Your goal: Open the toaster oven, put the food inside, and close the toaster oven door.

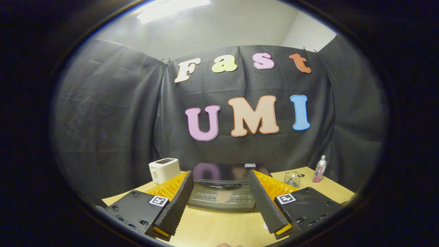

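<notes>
Two fingers of your tongs (222,192) stand spread wide at the lower middle of the frame, pinching nothing. Between them and just beyond sits the toaster oven (224,187) on the desk (219,228). You have a white toaster (164,169) at its left, with a wire basket (292,179) and a bottle (319,169) at its right.

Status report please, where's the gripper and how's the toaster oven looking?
Gripper open, holding nothing. Toaster oven between and just beyond fingers, door looks shut. Bare table in between.
</notes>
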{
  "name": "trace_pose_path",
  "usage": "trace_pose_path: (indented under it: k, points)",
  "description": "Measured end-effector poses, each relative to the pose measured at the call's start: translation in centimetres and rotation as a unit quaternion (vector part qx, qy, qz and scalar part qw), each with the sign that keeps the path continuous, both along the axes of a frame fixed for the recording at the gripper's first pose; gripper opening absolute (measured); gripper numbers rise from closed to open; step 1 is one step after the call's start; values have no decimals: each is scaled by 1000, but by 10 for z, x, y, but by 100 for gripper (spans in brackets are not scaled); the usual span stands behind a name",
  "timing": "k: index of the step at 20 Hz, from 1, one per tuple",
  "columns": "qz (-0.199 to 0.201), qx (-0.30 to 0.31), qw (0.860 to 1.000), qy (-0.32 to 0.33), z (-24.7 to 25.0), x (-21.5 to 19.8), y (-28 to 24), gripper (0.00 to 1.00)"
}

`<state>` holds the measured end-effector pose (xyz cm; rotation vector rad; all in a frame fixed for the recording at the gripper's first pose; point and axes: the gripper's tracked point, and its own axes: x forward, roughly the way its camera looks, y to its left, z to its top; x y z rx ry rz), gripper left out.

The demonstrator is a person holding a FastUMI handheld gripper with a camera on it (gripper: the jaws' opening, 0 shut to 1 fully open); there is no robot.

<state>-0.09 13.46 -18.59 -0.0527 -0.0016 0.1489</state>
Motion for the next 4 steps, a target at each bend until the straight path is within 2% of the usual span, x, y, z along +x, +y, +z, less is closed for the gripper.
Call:
trace_pose_path:
  k: [4]
  points:
    - [-2,-4,1000,8,-3,-10,-11,98]
